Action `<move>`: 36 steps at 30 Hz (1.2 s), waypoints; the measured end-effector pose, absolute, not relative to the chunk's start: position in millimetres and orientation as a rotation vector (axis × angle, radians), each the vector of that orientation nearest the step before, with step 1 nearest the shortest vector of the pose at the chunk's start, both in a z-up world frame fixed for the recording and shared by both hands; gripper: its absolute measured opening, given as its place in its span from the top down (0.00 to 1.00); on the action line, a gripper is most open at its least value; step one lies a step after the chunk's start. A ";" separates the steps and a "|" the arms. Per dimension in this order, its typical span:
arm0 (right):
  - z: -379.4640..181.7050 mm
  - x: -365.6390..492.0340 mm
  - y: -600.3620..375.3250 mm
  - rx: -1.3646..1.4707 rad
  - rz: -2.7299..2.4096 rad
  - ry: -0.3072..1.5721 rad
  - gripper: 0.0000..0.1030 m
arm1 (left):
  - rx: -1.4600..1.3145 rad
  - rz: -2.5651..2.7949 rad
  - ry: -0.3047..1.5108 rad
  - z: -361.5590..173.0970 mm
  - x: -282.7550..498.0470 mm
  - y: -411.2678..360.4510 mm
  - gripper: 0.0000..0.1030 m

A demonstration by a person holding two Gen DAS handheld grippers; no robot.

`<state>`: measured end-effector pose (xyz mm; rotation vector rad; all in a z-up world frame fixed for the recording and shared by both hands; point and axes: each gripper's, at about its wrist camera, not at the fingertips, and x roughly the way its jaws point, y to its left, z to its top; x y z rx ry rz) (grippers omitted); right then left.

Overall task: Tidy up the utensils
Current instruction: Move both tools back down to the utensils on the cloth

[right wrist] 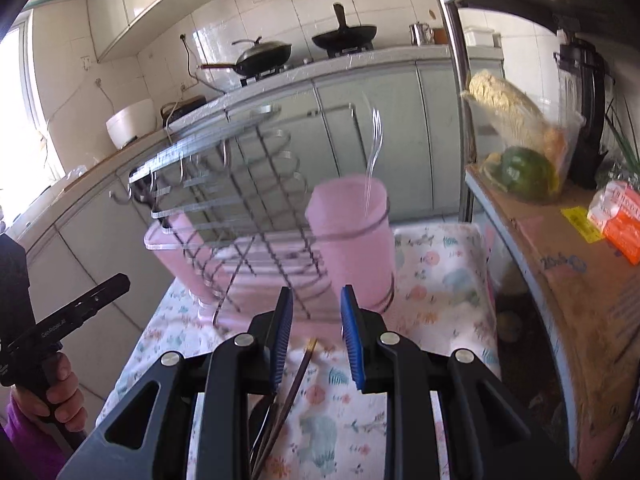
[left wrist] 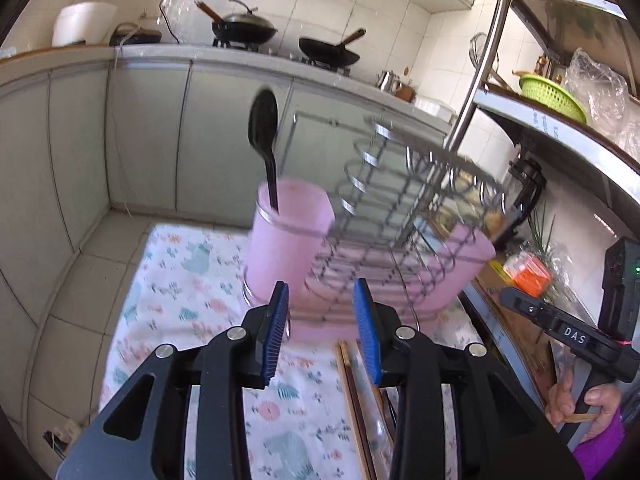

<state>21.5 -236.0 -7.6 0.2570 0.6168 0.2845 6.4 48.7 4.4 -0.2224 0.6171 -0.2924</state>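
A wire rack (left wrist: 400, 208) with a pink cup at each end stands on a floral cloth (left wrist: 188, 280). The left pink cup (left wrist: 288, 240) holds a black spoon (left wrist: 265, 128). In the right wrist view the right pink cup (right wrist: 352, 240) holds a clear plastic fork (right wrist: 374, 152); the other pink cup (right wrist: 180, 248) shows at the left. Brown chopsticks (left wrist: 352, 384) lie on the cloth below the grippers, also seen in the right wrist view (right wrist: 292, 392). My left gripper (left wrist: 322, 332) is open and empty just before the rack. My right gripper (right wrist: 316, 340) is open and empty above the chopsticks.
A shelf unit (right wrist: 560, 264) at the right carries a bag of vegetables (right wrist: 520, 152), an orange packet (right wrist: 620, 220) and a green basket (left wrist: 552, 96). Kitchen counter with woks (left wrist: 244, 28) stands behind. The other hand-held gripper shows at the frame edge (left wrist: 568, 332).
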 end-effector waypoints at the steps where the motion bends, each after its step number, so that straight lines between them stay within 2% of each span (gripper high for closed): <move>1: -12.9 20.4 -234.9 0.263 0.287 0.632 0.77 | -0.224 -0.296 0.641 -2.4 5.8 46.9 0.67; 13: -66.8 23.3 -226.3 0.333 0.334 0.817 0.77 | -0.345 -0.418 0.973 -78.7 23.4 30.6 0.68; 15: -73.8 25.2 -224.7 0.347 0.349 0.842 0.77 | -0.381 -0.437 1.022 -89.0 29.3 28.2 0.74; 18: -80.3 26.8 -221.5 0.359 0.366 0.867 0.77 | -0.430 -0.458 1.082 -101.6 38.9 25.0 0.76; 22: -85.9 29.2 -219.2 0.366 0.377 0.883 0.77 | -0.452 -0.460 1.122 -112.9 51.7 20.1 0.79; 32: -95.5 36.1 -221.4 0.387 0.385 0.910 0.77 | -0.525 -0.468 1.178 -131.2 69.0 11.8 0.94; 36: -97.9 38.8 -219.5 0.406 0.401 0.924 0.77 | -0.541 -0.442 1.168 -127.8 64.8 23.9 0.94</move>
